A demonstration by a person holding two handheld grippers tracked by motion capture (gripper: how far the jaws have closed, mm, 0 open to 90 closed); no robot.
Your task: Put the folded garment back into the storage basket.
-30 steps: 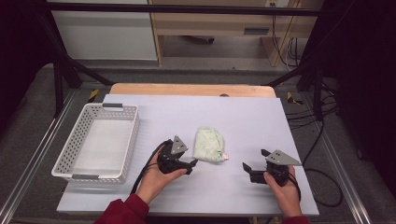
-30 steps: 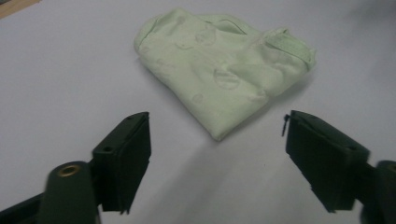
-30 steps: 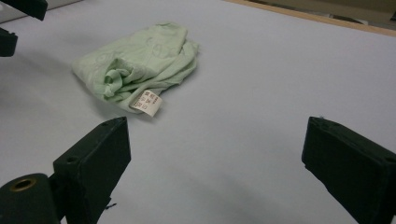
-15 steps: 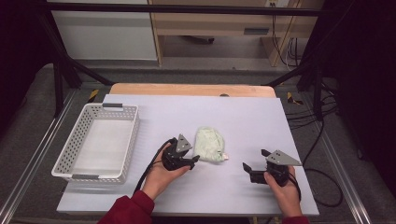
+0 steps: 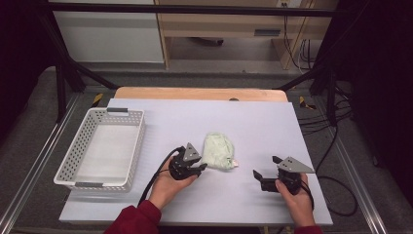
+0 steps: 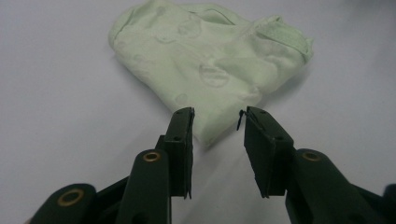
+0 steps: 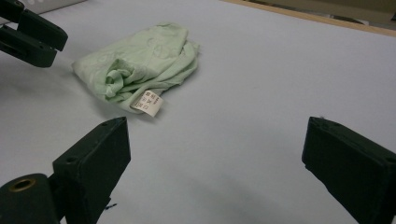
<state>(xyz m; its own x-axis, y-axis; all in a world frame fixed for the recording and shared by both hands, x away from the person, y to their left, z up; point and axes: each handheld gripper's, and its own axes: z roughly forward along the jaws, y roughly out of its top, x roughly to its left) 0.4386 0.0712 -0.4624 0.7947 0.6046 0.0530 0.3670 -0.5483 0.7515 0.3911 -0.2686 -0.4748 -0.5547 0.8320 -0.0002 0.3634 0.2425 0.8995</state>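
A: How do the jaws stand?

B: The left gripper has its jaws a little apart, tips at the near corner of the pale green cloth, nothing between them. The right gripper is spread wide over bare table.

A: And the hands?

B: The left hand reaches in low toward the cloth at the table's middle; the right hand rests near the right edge, well apart from it.

A: Anything unclear?

B: Whether the left tips touch the fabric. The cloth's label is too small to read.

A: Changes?

B: The left gripper has edged closer to the cloth; the right has stayed put. The white basket sits at the left.
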